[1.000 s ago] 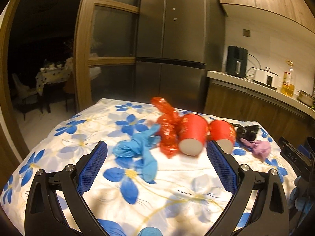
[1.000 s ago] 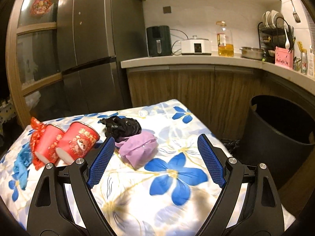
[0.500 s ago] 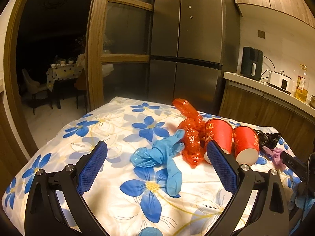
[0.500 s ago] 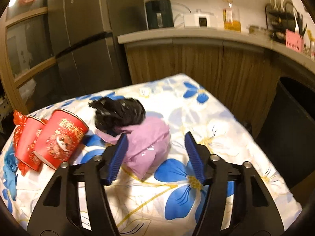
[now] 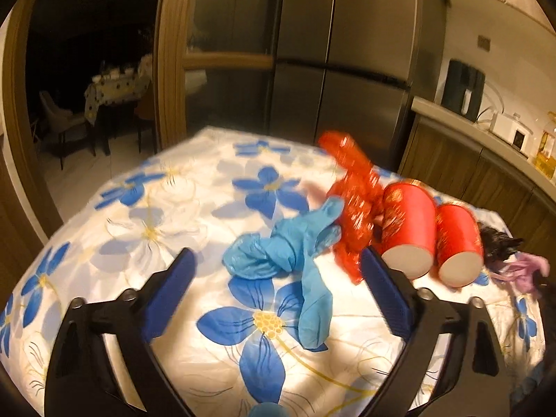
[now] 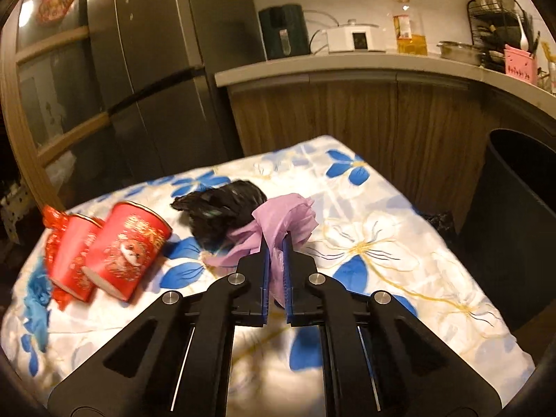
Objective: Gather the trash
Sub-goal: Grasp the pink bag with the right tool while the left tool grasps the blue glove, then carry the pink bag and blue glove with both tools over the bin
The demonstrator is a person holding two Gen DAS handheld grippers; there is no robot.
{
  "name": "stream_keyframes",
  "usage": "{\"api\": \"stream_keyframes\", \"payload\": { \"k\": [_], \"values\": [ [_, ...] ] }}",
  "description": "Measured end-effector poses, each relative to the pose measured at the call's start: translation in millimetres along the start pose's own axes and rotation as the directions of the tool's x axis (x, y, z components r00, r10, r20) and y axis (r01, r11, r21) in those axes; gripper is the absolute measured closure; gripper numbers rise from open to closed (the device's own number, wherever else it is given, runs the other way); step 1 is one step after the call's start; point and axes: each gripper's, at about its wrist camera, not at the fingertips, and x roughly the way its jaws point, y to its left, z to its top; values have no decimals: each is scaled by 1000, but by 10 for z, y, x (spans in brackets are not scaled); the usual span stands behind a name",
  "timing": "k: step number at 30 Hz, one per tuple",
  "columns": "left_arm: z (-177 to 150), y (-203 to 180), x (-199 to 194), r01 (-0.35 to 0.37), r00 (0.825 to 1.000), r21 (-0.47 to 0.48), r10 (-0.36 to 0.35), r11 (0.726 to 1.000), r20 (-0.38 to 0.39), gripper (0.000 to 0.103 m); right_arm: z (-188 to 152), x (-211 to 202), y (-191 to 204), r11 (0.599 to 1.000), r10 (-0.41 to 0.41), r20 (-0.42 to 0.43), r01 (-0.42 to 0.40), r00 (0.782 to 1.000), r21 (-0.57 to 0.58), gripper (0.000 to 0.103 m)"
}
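With the right gripper (image 6: 275, 260) jaws just closed on the crumpled purple plastic bag (image 6: 278, 222), we've bagged nothing yet; left gripper (image 5: 278, 278) jaws apart, narrowing slightly, around the blue rubber glove (image 5: 292, 257); red paper cups (image 5: 410, 229) beside them on the desk (image 5: 156, 215).

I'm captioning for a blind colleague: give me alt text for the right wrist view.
The right claw is shut on a crumpled purple plastic bag above a blue-flowered white tablecloth. A crumpled black plastic bag lies just behind, two red paper cups on their sides further left.
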Motion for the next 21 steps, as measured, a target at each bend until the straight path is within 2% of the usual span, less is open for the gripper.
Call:
{"api": "stream_keyframes", "payload": {
  "k": [1,2,4,5,6,7,8,9,10,13,16,21],
  "values": [
    [-3,10,72,14,999,-8,-14,1000,-35,19,-2,-54,-11,1000,2,7,-2,1000,0,97],
    [-7,24,138,9,998,-15,-10,1000,-68,29,-14,-123,-28,1000,3,18,-3,1000,-3,97],
    [-21,47,239,5,993,-23,-8,1000,-118,39,-30,-227,-55,1000,2,30,-2,1000,-9,97],
    [-33,48,278,1,990,-22,-4,1000,-138,50,-41,-266,-65,1000,3,35,-2,999,-9,97],
    [-46,40,305,-2,988,-19,-1,1000,-153,54,-50,-305,-73,1000,4,38,-4,999,-11,97],
    [-56,37,324,3,986,-16,-6,1000,-165,62,-53,-336,-81,1000,6,40,-6,999,-15,97],
    [-67,37,339,14,984,-19,-17,1000,-178,76,-60,-372,-86,1000,8,44,-7,999,-19,97],
    [-77,46,354,20,982,-24,-24,1000,-190,84,-61,-398,-91,1000,9,47,-7,999,-24,97],
    [-88,56,358,28,980,-30,-34,999,-198,97,-67,-437,-96,1000,9,50,-8,999,-28,97],
    [-108,97,319,63,978,-56,-73,996,-194,103,-82,-554,-133,1000,17,60,-16,998,-26,97],
    [-112,126,153,104,983,-72,-114,992,-143,103,-96,-666,-171,999,21,69,-19,997,-27,97],
    [-120,91,-227,144,988,-42,-146,989,-53,103,-100,-861,-199,999,34,95,-31,995,-35,97]
  ]
}}
